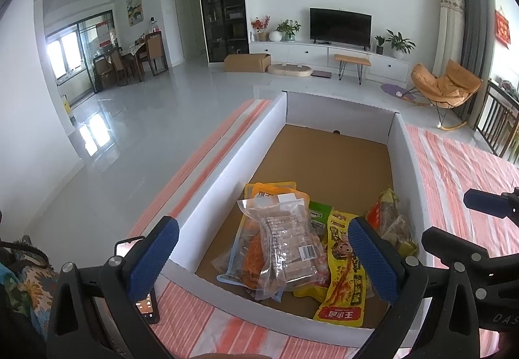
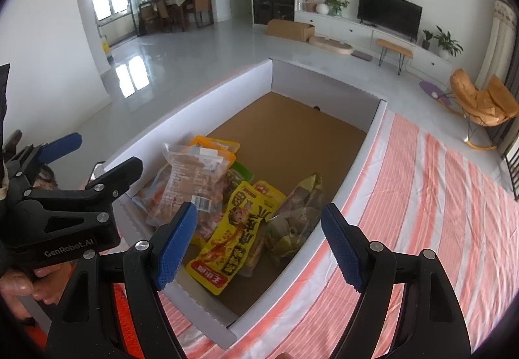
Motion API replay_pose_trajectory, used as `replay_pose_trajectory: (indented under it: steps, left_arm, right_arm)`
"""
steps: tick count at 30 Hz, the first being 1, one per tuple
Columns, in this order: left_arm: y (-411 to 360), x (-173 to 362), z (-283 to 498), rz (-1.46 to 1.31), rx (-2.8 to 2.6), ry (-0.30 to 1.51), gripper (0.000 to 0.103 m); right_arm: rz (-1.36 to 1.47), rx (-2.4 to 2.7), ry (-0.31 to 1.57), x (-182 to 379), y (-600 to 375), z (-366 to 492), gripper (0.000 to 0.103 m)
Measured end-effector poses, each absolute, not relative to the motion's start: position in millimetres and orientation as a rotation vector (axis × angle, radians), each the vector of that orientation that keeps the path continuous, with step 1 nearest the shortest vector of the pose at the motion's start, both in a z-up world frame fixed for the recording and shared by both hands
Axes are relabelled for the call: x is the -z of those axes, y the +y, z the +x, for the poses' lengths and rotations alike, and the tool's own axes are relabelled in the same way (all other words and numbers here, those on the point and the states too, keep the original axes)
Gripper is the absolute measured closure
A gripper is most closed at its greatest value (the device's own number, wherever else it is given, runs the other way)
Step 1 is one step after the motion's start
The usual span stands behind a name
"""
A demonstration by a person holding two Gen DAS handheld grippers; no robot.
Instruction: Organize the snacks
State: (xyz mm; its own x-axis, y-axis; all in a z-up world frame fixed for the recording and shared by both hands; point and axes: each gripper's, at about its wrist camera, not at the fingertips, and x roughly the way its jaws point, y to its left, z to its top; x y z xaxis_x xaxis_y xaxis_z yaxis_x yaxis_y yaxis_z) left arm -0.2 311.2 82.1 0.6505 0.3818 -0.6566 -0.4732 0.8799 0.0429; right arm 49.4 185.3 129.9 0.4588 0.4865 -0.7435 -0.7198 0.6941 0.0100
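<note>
Judging by how things lie, the organizing looks well advanced: every snack in view sits inside the white-walled cardboard box point(image 1: 223, 145), and none shows on the striped cloth point(image 1: 454, 164) around it. Whether more packets wait out of frame cannot be told.

The left gripper point(image 1: 262, 257) hovers over the box's near-left corner, fingers spread wide and holding nothing. A phone point(image 1: 142, 304) lies just beside the box, partly hidden behind the left finger.

Inside the box, from left to right:
- a clear packet of brownish pieces point(image 1: 288, 245) lies on top of the pile, tilted, overlapping an orange packet point(image 1: 275, 188) and a blue-edged clear pouch point(image 1: 233, 274) under it;
- a green packet point(image 1: 319, 213) peeks out between the clear packet and the next one;
- a long yellow packet point(image 1: 343, 291) with red lettering runs toward the near wall;
- a crinkled olive-green bag point(image 1: 394, 222) rests against the right wall.

All packets crowd the near half; the far half shows only bare brown floor. They lie heaped and overlapping, so straightening them may be what remains.

The right gripper point(image 2: 259, 245) hangs above the near-right part of the box, fingers released and empty, the yellow packet point(image 2: 233, 235) seen between them.
</note>
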Motion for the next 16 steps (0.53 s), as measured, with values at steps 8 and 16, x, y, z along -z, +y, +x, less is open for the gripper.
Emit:
replay_pose_trajectory:
  steps: [8, 16]
  left_arm:
    - [311.4, -82.4, 0.9, -0.127, -0.493, 0.713, 0.000]
    - [313.9, -81.2, -1.9, -0.144, -0.494, 0.719, 0.000]
  right_arm:
    - [-0.334, -0.759, 0.799, -127.2, 188.0, 48.2, 0.021]
    - [-0.335, -0.759, 0.800, -126.6, 188.5, 48.7, 0.021]
